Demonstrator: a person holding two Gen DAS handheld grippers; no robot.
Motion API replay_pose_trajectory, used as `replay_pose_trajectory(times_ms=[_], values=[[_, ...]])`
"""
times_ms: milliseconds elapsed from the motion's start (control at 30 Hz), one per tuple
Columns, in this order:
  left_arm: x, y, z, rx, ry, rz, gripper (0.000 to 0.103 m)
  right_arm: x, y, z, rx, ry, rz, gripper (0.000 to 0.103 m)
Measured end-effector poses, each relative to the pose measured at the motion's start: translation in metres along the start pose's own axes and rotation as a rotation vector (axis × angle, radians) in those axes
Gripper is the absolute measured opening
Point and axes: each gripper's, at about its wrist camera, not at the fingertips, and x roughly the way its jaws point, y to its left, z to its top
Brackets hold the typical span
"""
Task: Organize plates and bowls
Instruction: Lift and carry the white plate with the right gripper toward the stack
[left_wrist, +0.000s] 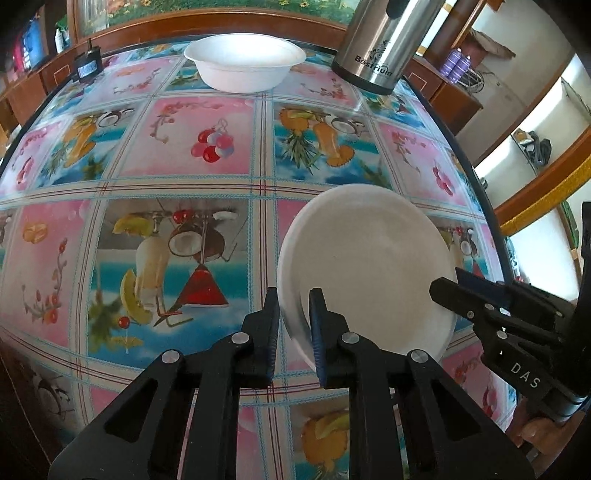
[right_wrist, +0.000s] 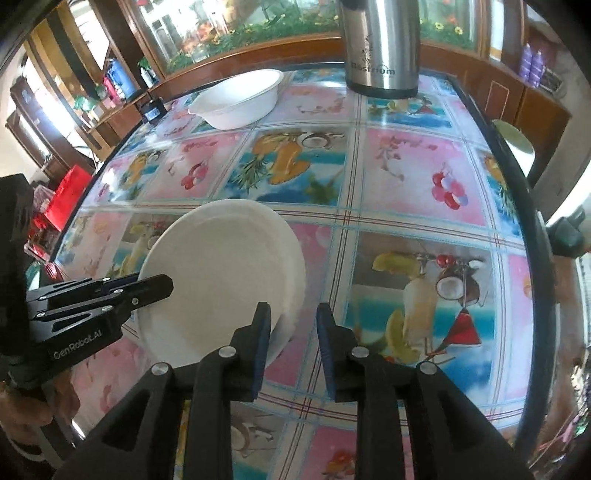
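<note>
The left tongs are clamping the near rim of a white plate, holding it tilted above the surface. The right tongs are standing slightly apart, their left pad just beside the plate's other edge, nothing pinched between them. In the right view the rim looks doubled, so this may be two stacked plates; I cannot tell for sure. A white bowl is sitting at the far side, near a steel flask. To do this well, the left grip should be staying firm and the plate levelled before lowering, keeping the right tongs clear.
</note>
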Motion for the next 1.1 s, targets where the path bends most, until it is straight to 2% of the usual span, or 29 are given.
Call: replay_pose_trajectory(times_ms=[133, 333, 767, 1100], values=[[-0.001, -0.002, -0.007, 0.017, -0.002, 0.008, 0.014, 0.001, 0.005, -0.005, -0.013, 0.006, 0.003, 0.019], [-0.014, 0.01, -0.022, 0.01, -0.017, 0.022, 0.014, -0.008, 0.026, -0.02, -0.047, -0.005, 0.011, 0.019], [-0.045, 0.047, -0.068, -0.006, -0.088, 0.125, 0.014, -0.006, 0.078, -0.048, -0.087, 0.007, 0.084, 0.019], [-0.066, 0.066, -0.082, -0.018, -0.131, 0.14, 0.014, -0.006, 0.107, -0.054, -0.115, 0.013, 0.086, 0.02]])
